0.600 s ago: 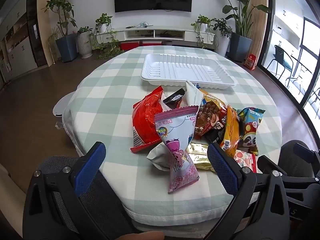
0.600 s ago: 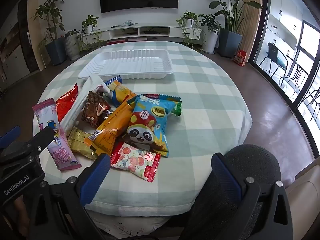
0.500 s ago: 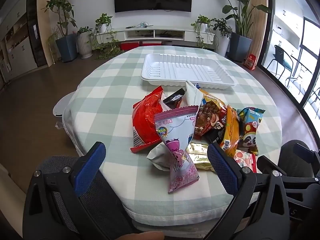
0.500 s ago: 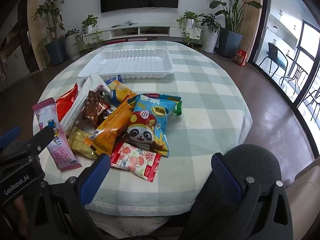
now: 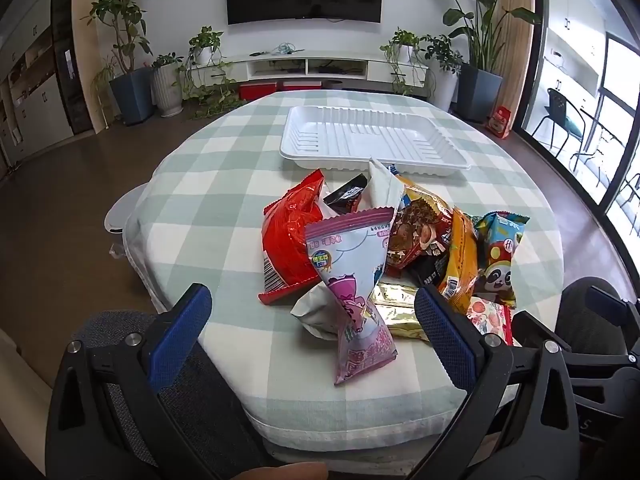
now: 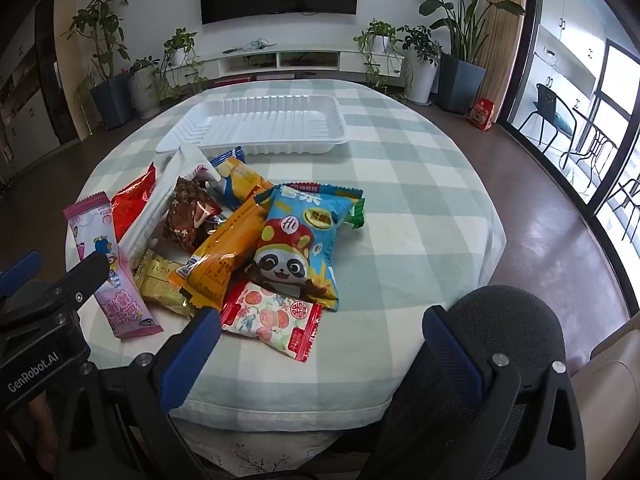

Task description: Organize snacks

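Note:
A heap of snack packets lies on the round checked table (image 5: 208,216). In it are a red bag (image 5: 290,236), a pink packet (image 5: 356,292), a gold one (image 5: 396,308), an orange one (image 6: 228,252), a blue panda bag (image 6: 300,240) and a small fruit-print packet (image 6: 272,320). Beyond the heap sits a white ribbed tray (image 5: 372,140) (image 6: 260,124) with nothing in it. My left gripper (image 5: 312,320) hangs open at the near table edge, its fingers either side of the pink packet without touching it. Open too, my right gripper (image 6: 320,340) hovers just short of the fruit-print packet.
Dark mesh chair backs (image 5: 120,340) (image 6: 504,320) stand at the near edge under each gripper. Potted plants (image 5: 124,60), a low TV shelf (image 5: 304,64) and a wall screen line the far wall. Glass doors (image 6: 592,120) are on the right.

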A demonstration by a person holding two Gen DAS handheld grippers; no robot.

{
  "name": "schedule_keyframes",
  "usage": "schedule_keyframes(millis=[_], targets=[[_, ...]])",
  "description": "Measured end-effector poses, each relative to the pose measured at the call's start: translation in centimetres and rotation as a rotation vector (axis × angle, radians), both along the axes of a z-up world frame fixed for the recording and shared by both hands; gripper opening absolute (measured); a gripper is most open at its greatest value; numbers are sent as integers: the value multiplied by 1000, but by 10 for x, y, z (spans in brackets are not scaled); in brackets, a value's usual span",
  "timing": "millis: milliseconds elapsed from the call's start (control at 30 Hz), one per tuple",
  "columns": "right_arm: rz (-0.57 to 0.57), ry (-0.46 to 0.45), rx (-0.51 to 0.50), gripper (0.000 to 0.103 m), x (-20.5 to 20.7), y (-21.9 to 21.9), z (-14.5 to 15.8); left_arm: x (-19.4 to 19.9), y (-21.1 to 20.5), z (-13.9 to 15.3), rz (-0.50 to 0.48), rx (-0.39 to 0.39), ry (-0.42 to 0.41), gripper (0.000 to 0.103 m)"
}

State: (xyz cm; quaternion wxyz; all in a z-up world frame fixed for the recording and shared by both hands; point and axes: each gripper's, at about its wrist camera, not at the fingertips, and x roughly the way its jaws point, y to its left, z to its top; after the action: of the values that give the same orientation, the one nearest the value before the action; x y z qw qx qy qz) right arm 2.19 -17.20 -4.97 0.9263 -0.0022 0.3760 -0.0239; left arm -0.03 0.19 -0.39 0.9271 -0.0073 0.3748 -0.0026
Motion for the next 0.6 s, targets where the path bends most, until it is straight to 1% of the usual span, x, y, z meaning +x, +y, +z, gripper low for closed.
schedule_keyframes(millis=[333, 367, 600], targets=[[1, 3, 2, 103, 0, 0, -2, 0, -2, 1, -1, 2, 1, 103], [1, 3, 2, 103, -2, 1, -6, -1, -2, 1, 0, 4, -1, 103], [1, 5, 2, 103, -1, 1, -5, 0, -3, 1, -1, 4, 0, 103]])
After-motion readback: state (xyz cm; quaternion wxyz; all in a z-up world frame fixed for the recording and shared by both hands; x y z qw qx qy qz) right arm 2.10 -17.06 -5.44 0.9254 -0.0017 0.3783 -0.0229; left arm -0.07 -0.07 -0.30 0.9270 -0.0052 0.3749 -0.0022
